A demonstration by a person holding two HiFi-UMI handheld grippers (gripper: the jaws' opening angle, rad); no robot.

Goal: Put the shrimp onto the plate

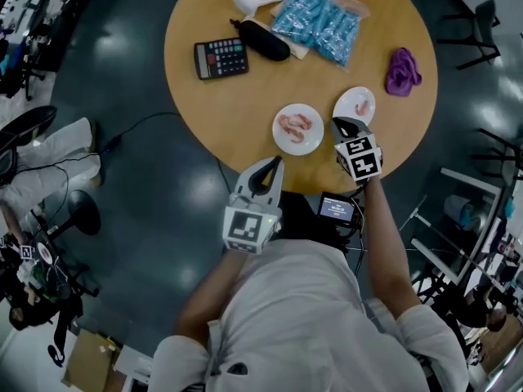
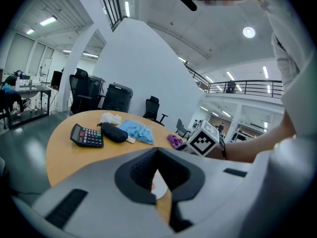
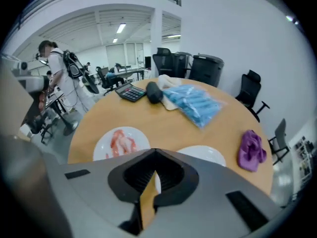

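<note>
Firstly, head view. Round wooden desk.
- First plate, white, by the near edge, carries several pieces of shrimp.
- Second plate, white, sits just beside it toward the purple cloth and holds a single shrimp piece.
- Right gripper is over that plate's near rim.
- Left gripper is at the desk's near edge, beside the first plate.
- Calculator, black case and blue bag lie toward the far edge.

Left gripper view. Fingers meet at the tips with nothing between them. A sliver of white plate and desk shows in the gap behind.

Right gripper view. Fingers are closed tip to tip and empty. The shrimp lie on the first plate, and the second plate's rim shows just past the fingers.
</note>
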